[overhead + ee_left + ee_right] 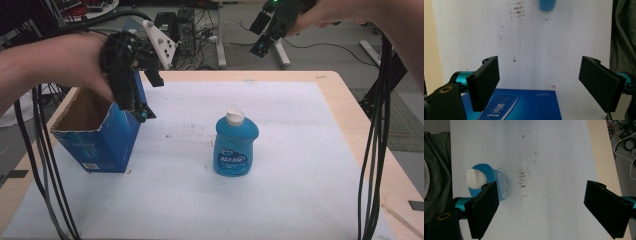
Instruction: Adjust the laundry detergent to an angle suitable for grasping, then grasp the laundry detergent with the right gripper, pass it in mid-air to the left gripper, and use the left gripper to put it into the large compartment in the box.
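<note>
From the high view, I judge the job barely begun: the blue bottle with its white cap stands upright near the middle of the white sheet, well apart from the open blue box at the left side of the table, and the box looks empty as far as I can see into it. If the bottle is meant for the box, picking it up and setting it in are both left to do. My left gripper hangs just above the box's near right edge, and my right gripper is lifted high beyond the far edge of the table, away from everything. In the left gripper view, my jaws stand wide apart and hold nothing; the box's printed blue side lies just below them, and the bottle's base peeks in at the top. In the right gripper view, my jaws are also spread wide and empty, looking straight down on the sheet; the bottle sits behind my left-hand jaw, not touched, not between them.
</note>
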